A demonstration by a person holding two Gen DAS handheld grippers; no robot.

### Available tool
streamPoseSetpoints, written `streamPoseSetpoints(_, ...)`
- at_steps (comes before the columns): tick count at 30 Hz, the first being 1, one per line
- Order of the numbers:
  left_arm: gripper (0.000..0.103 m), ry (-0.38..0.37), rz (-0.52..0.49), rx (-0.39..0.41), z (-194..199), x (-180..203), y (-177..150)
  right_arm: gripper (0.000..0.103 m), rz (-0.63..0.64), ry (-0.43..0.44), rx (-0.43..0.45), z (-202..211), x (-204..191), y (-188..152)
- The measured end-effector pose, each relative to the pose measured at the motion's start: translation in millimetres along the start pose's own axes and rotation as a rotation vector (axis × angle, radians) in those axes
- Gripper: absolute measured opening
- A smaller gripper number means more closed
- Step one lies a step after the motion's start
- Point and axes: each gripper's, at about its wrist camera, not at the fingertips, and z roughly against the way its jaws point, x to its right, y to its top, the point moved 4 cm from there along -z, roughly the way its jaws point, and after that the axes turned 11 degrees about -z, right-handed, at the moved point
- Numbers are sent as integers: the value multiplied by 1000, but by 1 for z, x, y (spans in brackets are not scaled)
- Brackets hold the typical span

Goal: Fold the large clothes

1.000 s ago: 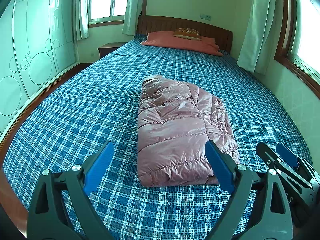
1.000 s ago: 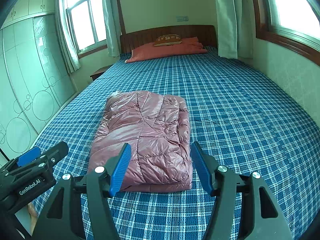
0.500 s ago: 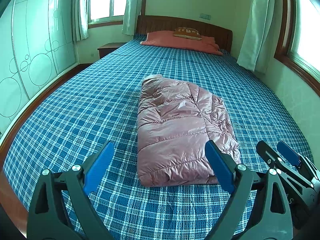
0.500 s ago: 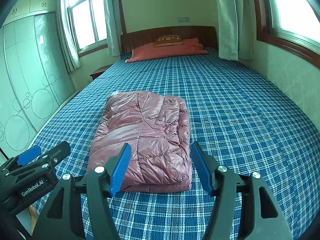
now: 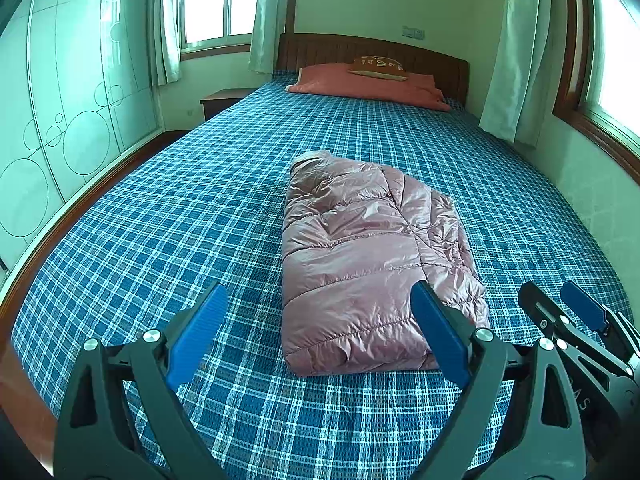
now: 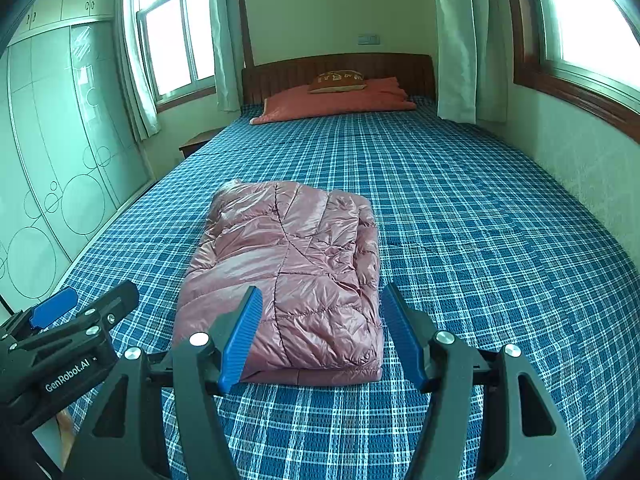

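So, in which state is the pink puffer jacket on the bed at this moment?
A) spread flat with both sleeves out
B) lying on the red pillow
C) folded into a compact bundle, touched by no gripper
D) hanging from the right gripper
C: the pink puffer jacket lies folded on the blue plaid bedspread, and the left gripper and right gripper both stand open, short of it.
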Motion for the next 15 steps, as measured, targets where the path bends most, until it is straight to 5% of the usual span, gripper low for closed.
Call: streamPoseSetpoints(15, 93, 1, -18, 22, 3, 4, 3, 62, 6, -1, 5, 2, -1, 1)
